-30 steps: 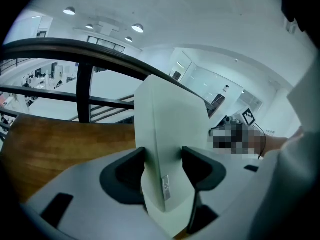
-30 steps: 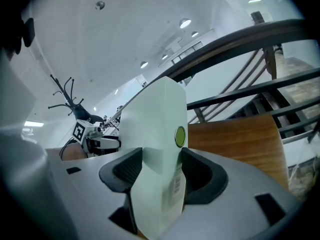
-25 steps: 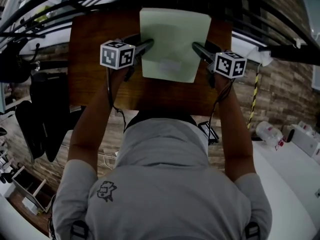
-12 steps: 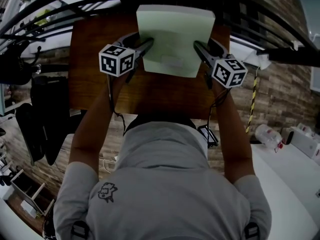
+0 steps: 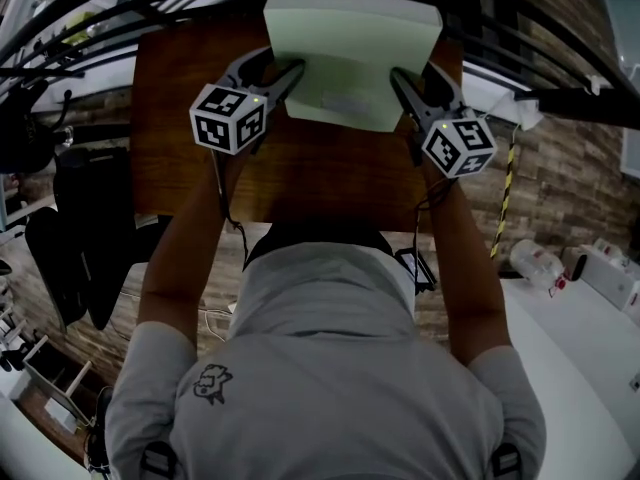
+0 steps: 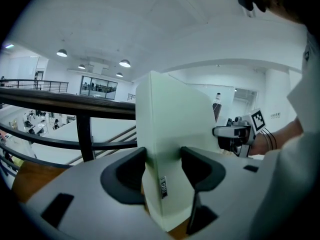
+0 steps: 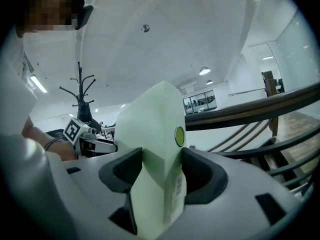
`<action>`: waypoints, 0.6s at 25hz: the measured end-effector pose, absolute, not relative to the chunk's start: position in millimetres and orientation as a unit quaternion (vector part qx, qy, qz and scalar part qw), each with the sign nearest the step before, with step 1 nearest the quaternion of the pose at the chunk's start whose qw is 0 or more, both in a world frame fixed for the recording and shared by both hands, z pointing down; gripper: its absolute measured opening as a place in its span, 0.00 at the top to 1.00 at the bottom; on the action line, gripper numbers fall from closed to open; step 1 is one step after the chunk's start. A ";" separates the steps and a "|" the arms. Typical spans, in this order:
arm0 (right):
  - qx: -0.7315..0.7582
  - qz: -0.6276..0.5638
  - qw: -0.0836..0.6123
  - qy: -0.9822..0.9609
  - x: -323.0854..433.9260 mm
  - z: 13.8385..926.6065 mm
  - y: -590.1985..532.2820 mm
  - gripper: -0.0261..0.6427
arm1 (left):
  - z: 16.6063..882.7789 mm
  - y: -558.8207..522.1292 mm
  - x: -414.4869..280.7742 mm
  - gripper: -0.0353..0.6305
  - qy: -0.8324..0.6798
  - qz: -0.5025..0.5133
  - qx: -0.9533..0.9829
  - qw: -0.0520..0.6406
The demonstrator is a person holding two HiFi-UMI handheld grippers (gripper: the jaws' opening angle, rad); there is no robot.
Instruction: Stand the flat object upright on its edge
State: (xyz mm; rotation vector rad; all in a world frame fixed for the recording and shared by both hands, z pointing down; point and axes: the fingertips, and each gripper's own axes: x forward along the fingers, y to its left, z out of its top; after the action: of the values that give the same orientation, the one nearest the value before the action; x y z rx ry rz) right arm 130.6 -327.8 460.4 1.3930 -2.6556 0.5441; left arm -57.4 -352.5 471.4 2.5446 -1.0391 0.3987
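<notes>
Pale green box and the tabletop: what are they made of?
Box: likely paperboard, matte pale green; sharp folded corners, printed barcode label on its side. Tabletop: wood or wood-look laminate, reddish brown, dull sheen; can't tell which.

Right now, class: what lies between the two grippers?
The pale green flat box, clamped at its side edges by the left gripper and the right gripper; the head view shows it.
</notes>
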 end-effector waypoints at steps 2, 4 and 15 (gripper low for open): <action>0.459 0.164 0.045 -0.872 130.3 459.8 -327.4 0.61 | 471.2 -352.8 -57.2 0.60 -0.370 0.137 0.903 0.172; 0.462 0.155 0.043 -0.872 130.6 460.6 -327.2 0.61 | 471.0 -353.7 -56.8 0.60 -0.372 0.134 0.905 0.161; 0.473 0.117 0.030 -0.873 128.2 476.8 -322.1 0.61 | 479.8 -350.9 -58.9 0.61 -0.382 0.110 0.912 0.105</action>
State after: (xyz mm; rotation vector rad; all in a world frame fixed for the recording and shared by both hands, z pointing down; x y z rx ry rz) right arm 128.2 -322.1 476.8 1.4587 -2.6901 0.3598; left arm -58.9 -350.9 479.8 2.6865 -1.1261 0.3227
